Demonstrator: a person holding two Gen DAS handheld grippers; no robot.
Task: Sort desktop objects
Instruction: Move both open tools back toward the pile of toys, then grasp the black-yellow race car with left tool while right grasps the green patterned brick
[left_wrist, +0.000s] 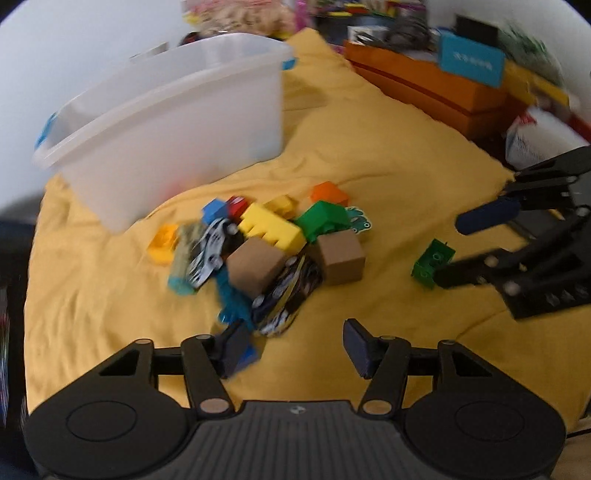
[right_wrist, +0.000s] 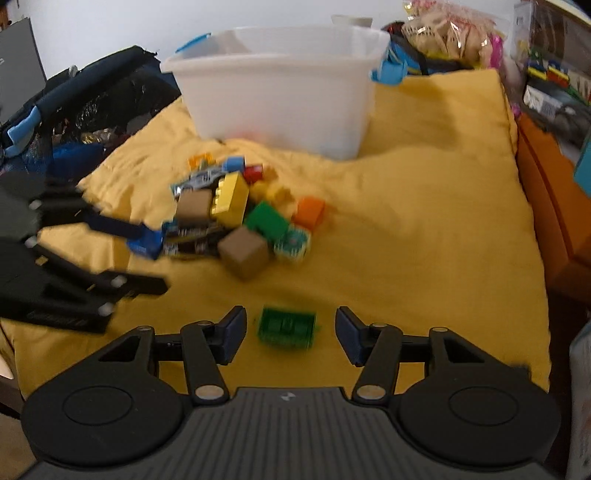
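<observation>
Between the pads of the right hand-held gripper (right_wrist: 290, 334), a small green brick (right_wrist: 287, 328) is lying alone on the yellow cloth (right_wrist: 424, 240); jaws are standing apart, nothing gripped. Left hand-held gripper (left_wrist: 291, 347) is also hanging released, its left pad just beside a blue brick (left_wrist: 248, 355) at the near edge of the toy pile (left_wrist: 266, 243). White bin (right_wrist: 280, 96) is waiting beyond the pile. Risks: soft wrinkled cloth is letting the green brick tip or skid as the pads close; left jaws are sitting close to the toy cars (left_wrist: 284, 295), so a sloppy close is likely snagging two things; both grippers are working near each other and may be colliding.
</observation>
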